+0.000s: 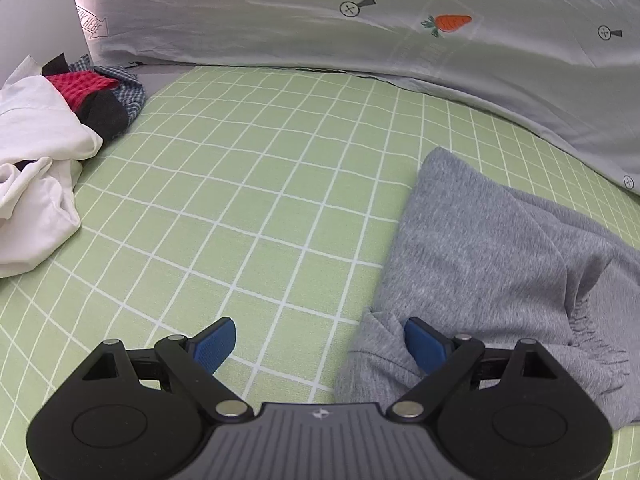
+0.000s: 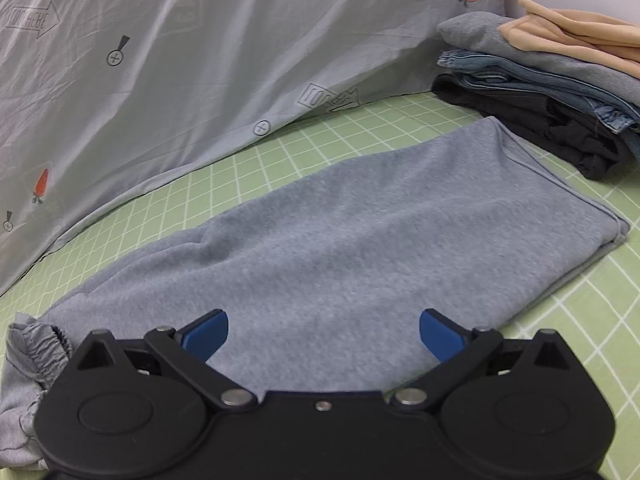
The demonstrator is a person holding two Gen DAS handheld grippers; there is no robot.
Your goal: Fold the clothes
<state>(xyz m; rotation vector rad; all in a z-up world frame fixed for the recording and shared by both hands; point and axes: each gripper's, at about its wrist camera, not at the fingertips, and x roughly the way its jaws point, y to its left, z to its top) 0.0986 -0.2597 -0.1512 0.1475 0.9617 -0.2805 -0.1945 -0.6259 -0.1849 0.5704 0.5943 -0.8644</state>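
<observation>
Grey sweatpants (image 2: 320,248) lie flat on the green checked bed sheet (image 2: 360,128), legs stretched toward the right and the gathered elastic waistband (image 2: 36,344) at the left. In the left wrist view the same grey sweatpants (image 1: 488,264) fill the right side. My left gripper (image 1: 320,344) is open above the sheet at the garment's waist end; its right pad (image 1: 424,344) is against a grey fold. My right gripper (image 2: 324,334) is open over the middle of the pants, with nothing pinched between its blue pads.
A pile of unfolded clothes (image 1: 44,128), white, red and checked, lies at the left. A stack of folded clothes (image 2: 560,80) sits at the far right. A grey quilt (image 1: 360,28) with carrot prints runs along the back of the bed.
</observation>
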